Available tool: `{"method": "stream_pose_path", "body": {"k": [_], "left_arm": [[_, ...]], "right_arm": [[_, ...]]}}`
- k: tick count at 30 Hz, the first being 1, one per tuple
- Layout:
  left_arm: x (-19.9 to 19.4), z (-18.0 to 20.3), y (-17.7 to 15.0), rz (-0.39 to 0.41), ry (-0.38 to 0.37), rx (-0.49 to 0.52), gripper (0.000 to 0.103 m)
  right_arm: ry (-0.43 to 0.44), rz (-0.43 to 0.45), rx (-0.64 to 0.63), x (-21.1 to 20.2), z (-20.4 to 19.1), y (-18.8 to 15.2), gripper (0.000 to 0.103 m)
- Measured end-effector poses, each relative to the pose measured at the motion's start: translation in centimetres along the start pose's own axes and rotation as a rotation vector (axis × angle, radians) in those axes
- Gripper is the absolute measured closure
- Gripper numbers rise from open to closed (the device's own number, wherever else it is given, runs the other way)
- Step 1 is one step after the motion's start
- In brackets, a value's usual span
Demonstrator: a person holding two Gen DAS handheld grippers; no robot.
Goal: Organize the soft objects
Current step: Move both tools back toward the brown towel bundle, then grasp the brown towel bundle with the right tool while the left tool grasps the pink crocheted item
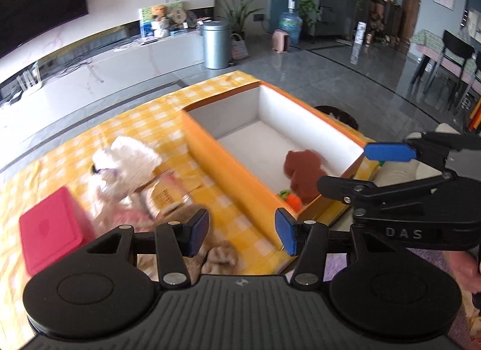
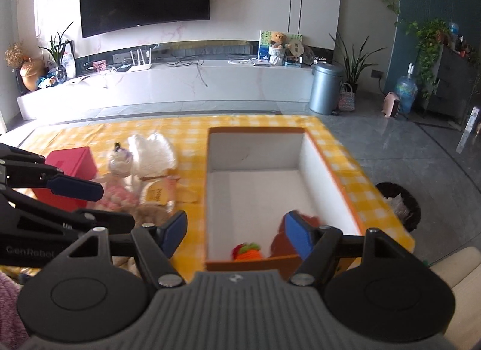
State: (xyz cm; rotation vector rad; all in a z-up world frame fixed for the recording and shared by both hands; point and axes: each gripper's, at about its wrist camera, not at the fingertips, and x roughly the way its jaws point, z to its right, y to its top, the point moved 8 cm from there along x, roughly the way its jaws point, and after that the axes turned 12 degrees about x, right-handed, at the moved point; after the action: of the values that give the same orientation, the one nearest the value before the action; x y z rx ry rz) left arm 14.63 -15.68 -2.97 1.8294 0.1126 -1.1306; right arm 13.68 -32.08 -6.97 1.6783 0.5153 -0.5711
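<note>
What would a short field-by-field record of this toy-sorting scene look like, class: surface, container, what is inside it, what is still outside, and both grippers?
surface: yellow checked cloth
container: orange box, white inside, open top
inside the box: brown plush toy; orange knitted carrot
outside, to the box's left: white fluffy toy; pink doll; tan plush; red box
left gripper: open, empty, above the cloth beside the box
right gripper: open, empty, over the box's near end
</note>
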Motion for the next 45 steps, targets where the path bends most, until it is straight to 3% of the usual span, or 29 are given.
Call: {"method": "stream_pose_path", "body": {"k": [11,19,26,30,36,40,45], "left_arm": [[-2.0,-4.8,-9.2,-0.056,0.097,-0.214,0.043],[-2.3,-6.5,-14.9,-0.043,0.141,-0.331,0.043],[-2.1,-7.4,-15.9,0.005,0.172,-0.319,0.043],[-0.9,-7.8,-15.7,0.001,0.113,-0.346,0.043],[1.3,-8.5,-15.6,-0.039,0.096,-0.348,0.044],[2.5,-9.9,-16.0,-0.085,0.113,-0.363,0.044],[3.5,-11.6,-16.2,-0.097,0.117,-0.381,0.044]], "right_arm": [[0.075,-0.116,0.1,0.7,-4.6,-6.8,0.031],[0.091,-0.17,0.113,2.4,-7.2,-10.4,0.032],[0.061,-0.192,0.036,4.1,-8.6,-10.9,0.032],[0.056,-0.208,0.011,5.5,-9.0,-10.6,0.033],[0.069,-0.227,-0.022,8.4,-10.0,-9.9,0.038],[0.088,-0.252,-0.115,10.8,-11.7,-9.8,0.038],[0.088,-0.294,-0.23,13.9,-12.8,-9.5,0.022]]}}
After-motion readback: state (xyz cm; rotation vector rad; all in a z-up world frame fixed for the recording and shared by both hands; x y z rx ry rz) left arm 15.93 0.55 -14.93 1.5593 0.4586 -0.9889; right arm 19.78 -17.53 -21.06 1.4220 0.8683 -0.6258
